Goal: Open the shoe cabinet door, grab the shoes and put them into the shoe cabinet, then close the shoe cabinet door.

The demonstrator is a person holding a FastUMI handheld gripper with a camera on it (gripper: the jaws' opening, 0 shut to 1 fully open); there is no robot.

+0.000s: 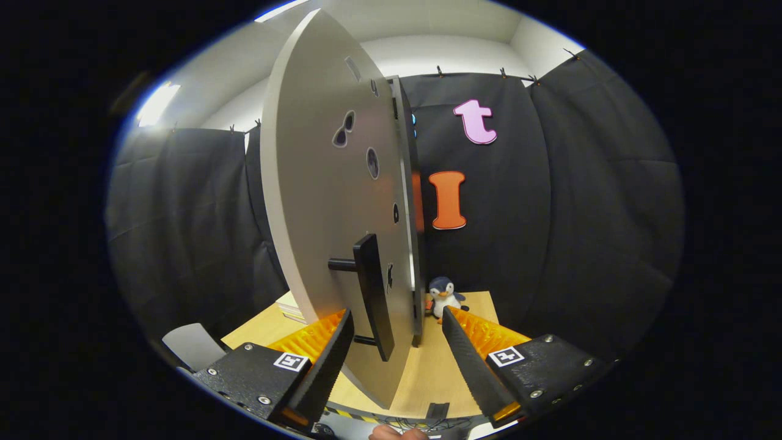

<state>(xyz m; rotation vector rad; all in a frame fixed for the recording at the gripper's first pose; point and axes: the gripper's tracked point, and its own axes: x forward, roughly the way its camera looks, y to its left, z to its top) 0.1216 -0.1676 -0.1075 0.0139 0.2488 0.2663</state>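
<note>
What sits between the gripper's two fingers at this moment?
In the gripper view, the open gripper straddles the swung-out grey cabinet door's edge and the lower end of its black bar handle; neither finger visibly presses on them.

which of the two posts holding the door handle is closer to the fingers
The lower post, near the bottom of the black handle on the cabinet door. It sits between the open gripper fingers; the upper post is above them.
</note>
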